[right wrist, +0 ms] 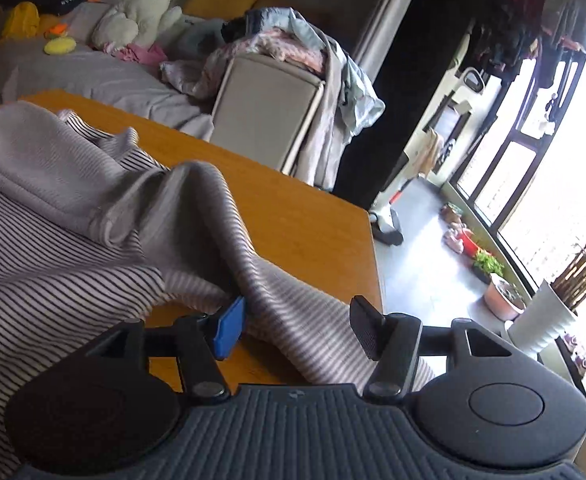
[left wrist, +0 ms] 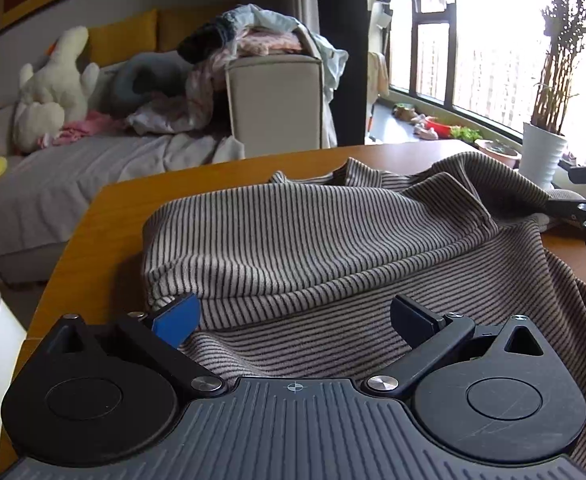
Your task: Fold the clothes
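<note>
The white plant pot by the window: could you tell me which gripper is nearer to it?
Right. The right gripper is over the table's window-side end, close to the white plant pot; the left gripper is farther away.

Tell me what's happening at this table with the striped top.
A person is folding a striped garment on a wooden table, holding a tool in each hand. The left tool stands open over the near edge of the cloth, gripping nothing. The right tool is also open, with a fold of the garment lying between its fingers, unpinched. The cloth is partly folded and still rumpled.
</note>
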